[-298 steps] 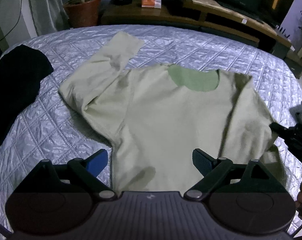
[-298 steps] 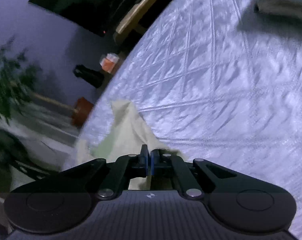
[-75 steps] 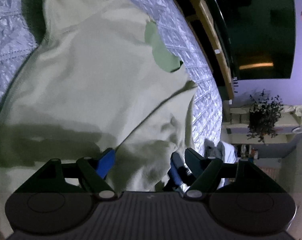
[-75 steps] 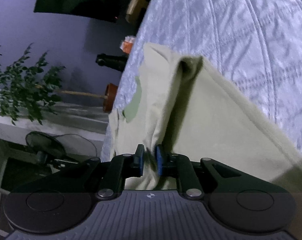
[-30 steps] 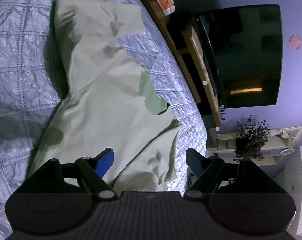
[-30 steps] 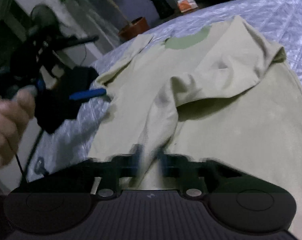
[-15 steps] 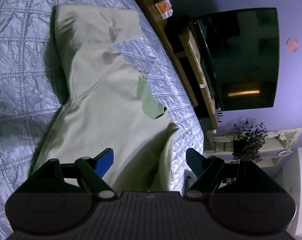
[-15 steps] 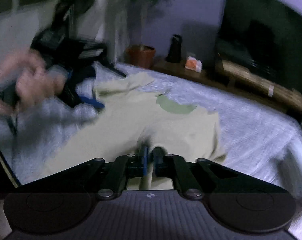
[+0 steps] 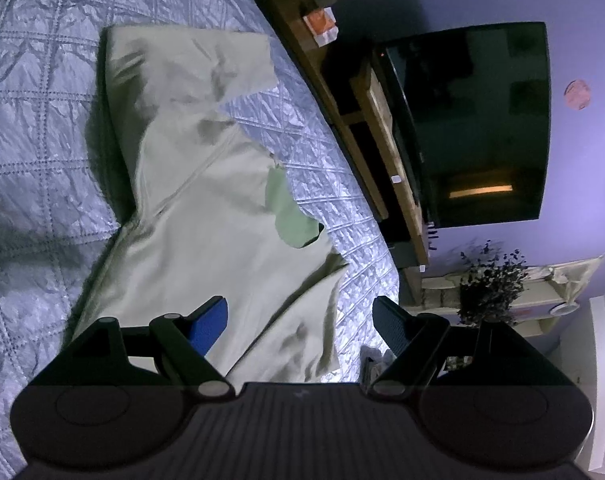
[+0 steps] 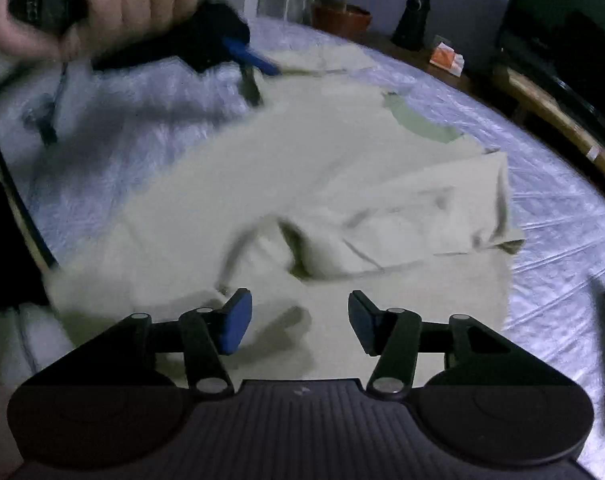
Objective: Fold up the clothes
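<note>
Quilted silver bedding (image 10: 562,208) carries our pale green shirt (image 10: 302,168), collar toward the bed's far edge. At its left edge our left claw (image 9: 298,320) hovers, jaws apart and empty, beside the unfolded sleeve (image 9: 182,68), so that claw seems nearer. Our right claw (image 10: 300,320) has just been opening, nothing between its jaws, above the right sleeve (image 10: 442,220) folded inward.

Home bedroom, quilted bedspread (image 9: 42,128), dark television (image 9: 482,120) on wooden stand (image 9: 386,128), potted plant (image 9: 490,284)
</note>
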Tool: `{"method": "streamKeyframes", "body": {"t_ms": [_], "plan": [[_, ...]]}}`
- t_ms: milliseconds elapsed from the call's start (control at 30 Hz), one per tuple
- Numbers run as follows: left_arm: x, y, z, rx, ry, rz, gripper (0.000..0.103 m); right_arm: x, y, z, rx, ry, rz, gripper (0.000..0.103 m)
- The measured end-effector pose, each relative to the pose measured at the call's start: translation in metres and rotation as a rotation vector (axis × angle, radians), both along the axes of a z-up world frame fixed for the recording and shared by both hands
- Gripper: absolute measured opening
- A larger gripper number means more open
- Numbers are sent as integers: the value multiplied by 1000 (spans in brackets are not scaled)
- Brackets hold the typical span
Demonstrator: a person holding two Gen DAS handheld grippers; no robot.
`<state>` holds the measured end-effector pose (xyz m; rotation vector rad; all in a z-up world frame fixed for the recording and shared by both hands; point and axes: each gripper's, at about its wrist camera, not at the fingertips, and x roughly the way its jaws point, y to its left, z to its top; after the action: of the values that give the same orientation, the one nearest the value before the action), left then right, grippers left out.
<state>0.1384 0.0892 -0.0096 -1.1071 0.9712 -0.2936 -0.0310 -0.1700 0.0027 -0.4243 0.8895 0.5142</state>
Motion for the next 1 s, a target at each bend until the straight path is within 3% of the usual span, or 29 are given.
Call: {"method": "streamKeyframes", "body": {"t_ms": [133, 267, 300, 333, 367, 600, 700, 867, 900, 933, 1000], "plan": [[1, 1, 0, 2, 1, 5, 76, -4, 12, -11, -30, -35, 78, 59], [2, 0, 0, 6, 3, 2, 76, -7, 32, -29, -131, -109, 181, 57], [2, 0, 0, 7, 2, 2, 76, -6, 35, -32, -142, -113, 191, 38], [2, 0, 0, 7, 2, 2, 77, -2, 35, -32, -119, -88, 173, 3], [2, 0, 0, 8, 1, 2, 77, 1, 34, -31, -94, -72, 158, 0], [2, -3, -1, 23, -1, 3, 77, -11, 35, 21, 136, -195, 176, 0], [1, -6, 3, 73, -13, 1, 77, -13, 52, 23, 136, -194, 217, 3], [1, -4, 7, 96, -28, -2, 77, -15, 42, 1, 106, -86, 187, 23], [1, -4, 7, 95, -29, -3, 78, -15, 34, -3, 105, -59, 160, 41], [1, -4, 8, 95, -30, -4, 78, -13, 27, -7, 97, -41, 133, 48], [1, -4, 8, 91, -34, -6, 78, -11, 16, -13, 89, -38, 86, 46]]}}
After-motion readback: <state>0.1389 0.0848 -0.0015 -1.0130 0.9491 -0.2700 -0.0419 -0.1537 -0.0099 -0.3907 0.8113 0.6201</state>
